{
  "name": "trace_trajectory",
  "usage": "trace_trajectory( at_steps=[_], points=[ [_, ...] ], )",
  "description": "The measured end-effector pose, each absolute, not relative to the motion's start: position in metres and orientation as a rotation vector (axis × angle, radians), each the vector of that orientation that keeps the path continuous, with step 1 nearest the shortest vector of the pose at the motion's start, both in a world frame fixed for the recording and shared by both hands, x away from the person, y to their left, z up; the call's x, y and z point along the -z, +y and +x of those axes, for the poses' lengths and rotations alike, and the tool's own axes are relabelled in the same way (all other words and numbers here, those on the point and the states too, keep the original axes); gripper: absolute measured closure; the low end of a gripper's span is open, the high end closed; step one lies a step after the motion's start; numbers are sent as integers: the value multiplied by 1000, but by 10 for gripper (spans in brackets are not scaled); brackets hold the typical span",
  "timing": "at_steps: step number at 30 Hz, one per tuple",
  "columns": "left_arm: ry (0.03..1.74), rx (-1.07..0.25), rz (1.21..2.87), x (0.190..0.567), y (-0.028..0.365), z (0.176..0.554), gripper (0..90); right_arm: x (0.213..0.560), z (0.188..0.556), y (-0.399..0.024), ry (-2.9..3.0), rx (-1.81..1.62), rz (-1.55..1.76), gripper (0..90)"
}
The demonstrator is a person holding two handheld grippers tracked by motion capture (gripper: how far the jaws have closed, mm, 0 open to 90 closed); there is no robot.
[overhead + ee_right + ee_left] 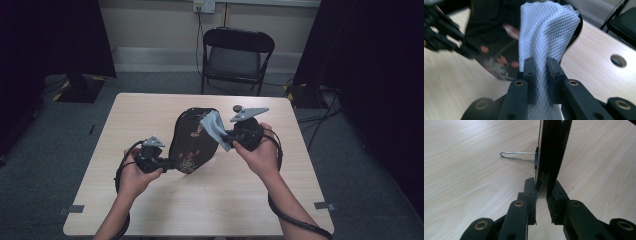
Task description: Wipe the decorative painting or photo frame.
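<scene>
Both forearms reach in from below; the left claw sits low with jaws clamped, the right claw higher, pinched tight.

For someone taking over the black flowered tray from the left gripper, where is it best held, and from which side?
Best at the thin rim of the black flowered tray, at its near lower end, coming edge-on from the person's side. It stands on edge, so jaws can straddle the rim, as the left gripper does. The right gripper holds a white cloth.

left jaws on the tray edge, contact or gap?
Touching. The left gripper view shows the left gripper with both jaws pressed against the two faces of the black tray's edge, no gap on either side.
</scene>
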State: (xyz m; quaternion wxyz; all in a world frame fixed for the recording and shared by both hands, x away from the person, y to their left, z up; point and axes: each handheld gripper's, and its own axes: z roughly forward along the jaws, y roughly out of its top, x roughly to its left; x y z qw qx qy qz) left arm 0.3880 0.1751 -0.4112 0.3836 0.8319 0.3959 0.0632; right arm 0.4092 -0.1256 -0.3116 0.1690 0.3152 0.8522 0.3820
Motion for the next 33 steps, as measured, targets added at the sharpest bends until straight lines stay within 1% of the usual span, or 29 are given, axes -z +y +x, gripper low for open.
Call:
trace_trajectory(
  at_steps=[1,7,20,21,24,25,33],
  points=[
    [1007,-159,2122,411,175,388,786,306,411,-119,2420,-1100,880,798],
    [1005,-157,2124,411,175,388,786,310,412,-107,2437,-1090,864,798],
    [1006,-161,2123,411,175,388,786,347,411,-104,2498,-1058,891,798],
    [1006,-161,2123,411,175,388,786,354,411,-105,2509,-1051,899,798],
    [1004,-164,2125,411,175,388,787,363,411,-106,2518,-1043,913,798],
    [1004,-164,2125,411,175,388,786,372,411,-107,2531,-1034,926,798],
    [1004,-165,2123,411,175,388,786,400,410,-110,2563,-1011,980,797]
  ],
)
